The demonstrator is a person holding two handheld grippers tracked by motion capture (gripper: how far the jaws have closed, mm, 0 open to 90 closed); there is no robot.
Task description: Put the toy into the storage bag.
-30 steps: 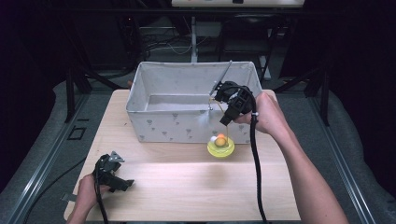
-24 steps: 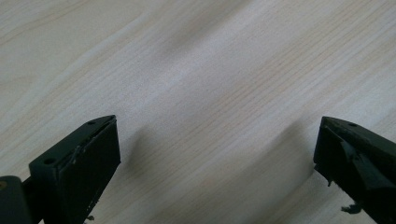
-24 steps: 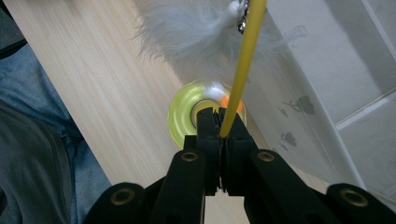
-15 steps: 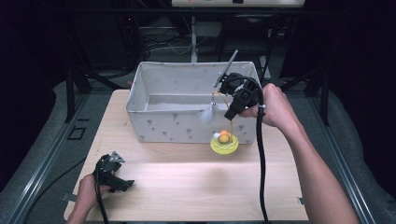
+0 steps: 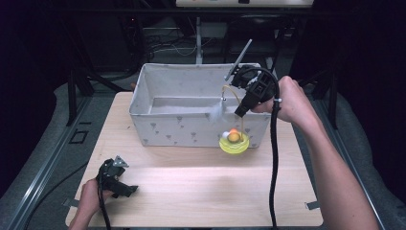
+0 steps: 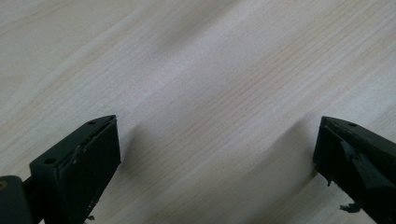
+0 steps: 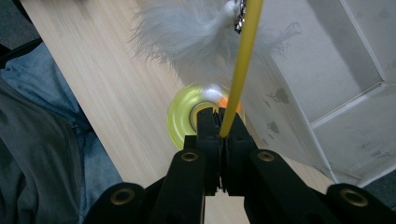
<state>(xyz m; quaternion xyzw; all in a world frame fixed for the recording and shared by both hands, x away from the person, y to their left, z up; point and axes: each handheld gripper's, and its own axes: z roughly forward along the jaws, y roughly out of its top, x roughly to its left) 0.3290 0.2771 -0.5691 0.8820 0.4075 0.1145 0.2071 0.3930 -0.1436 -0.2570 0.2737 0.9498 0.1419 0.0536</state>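
The landmark here is the grey fabric box (image 5: 191, 112) at the far half of the bench (image 5: 201, 191).

Nearest to the person, well in front of the box and toward its left corner, the left gripper (image 5: 125, 188) lies low over the bench. Its fingers (image 6: 79, 163) are spread wide with only bare wood between them; it holds nothing.

Just in front of the right part of the front wall of the box is the toy: a yellow disc base (image 5: 234, 143) with an orange ball on it, a thin yellow wand (image 7: 240, 60) that rises from it, and a white feather tuft (image 7: 187, 35) on the wand's upper end. The right gripper (image 5: 242, 109) is above the base, at the front right corner of the box, and its fingers (image 7: 208, 135) are closed tight on the yellow wand.

I judge that the toy is very light. The wand looks thin and springy, so it will bend and swing when lifted, and the base may sway below it. The feather is soft and easy to crush, so it is not a good place for a grip. The wand is smooth and can slip or turn between the fingers; a hold low on it, near the base, should give more control.

The bench is pale, smooth wood, so the base can slide. The box is open, soft-walled and looks empty. Behind it the room is dark, with metal frames and cables.
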